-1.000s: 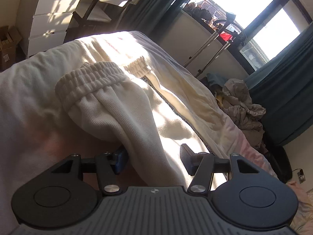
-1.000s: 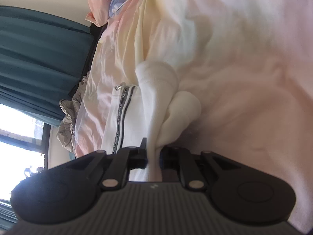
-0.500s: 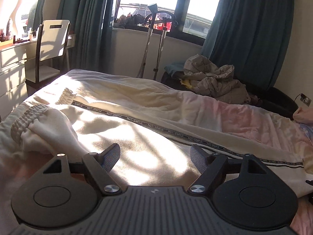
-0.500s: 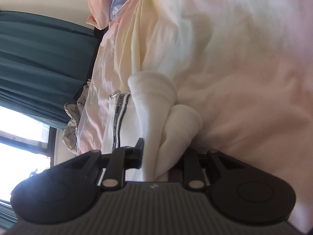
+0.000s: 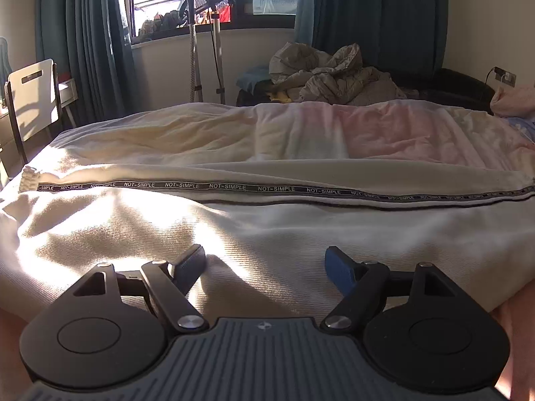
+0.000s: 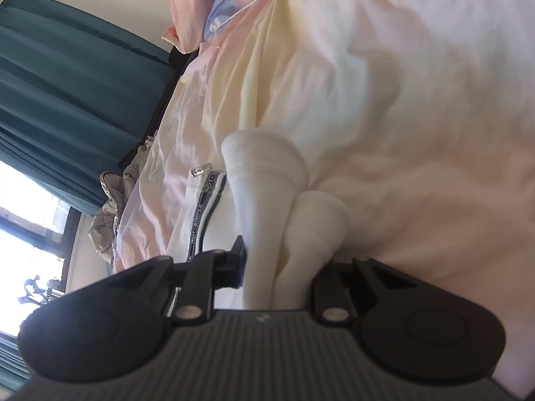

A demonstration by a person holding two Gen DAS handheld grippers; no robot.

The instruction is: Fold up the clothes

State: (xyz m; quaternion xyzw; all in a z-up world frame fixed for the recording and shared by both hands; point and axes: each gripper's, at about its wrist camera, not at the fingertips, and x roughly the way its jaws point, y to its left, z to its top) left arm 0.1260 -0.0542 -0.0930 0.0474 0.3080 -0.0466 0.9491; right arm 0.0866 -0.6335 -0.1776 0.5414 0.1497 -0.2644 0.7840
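Note:
Cream trousers [image 5: 267,230] with a black NOT-SIMPLE side stripe [image 5: 227,186] lie stretched across the bed, their gathered cuff [image 5: 30,180] at the far left. My left gripper [image 5: 264,257] hovers open just over the middle of the cloth, with nothing between its pads. In the right wrist view, two ribbed rolled folds [image 6: 267,207] of the same cream garment run back between the jaws of my right gripper [image 6: 284,260]. Those jaws are closing and press on the folds. A zip pull [image 6: 200,170] and the stripe [image 6: 204,210] show beside them.
The bed cover [image 5: 384,127] is pale pink and yellow. Behind the bed are a heap of grey clothing [image 5: 327,73], two metal stands [image 5: 195,50], teal curtains [image 5: 87,33] and a window. A white chair [image 5: 31,97] stands at the left. A pink pillow [image 6: 187,10] lies at the bed's head.
My left gripper let go of the gathered cuff, rolled level and swung along the trousers to their middle, jaws wider. My right gripper stayed put; its jaws widened around a thicker bunch of the folds.

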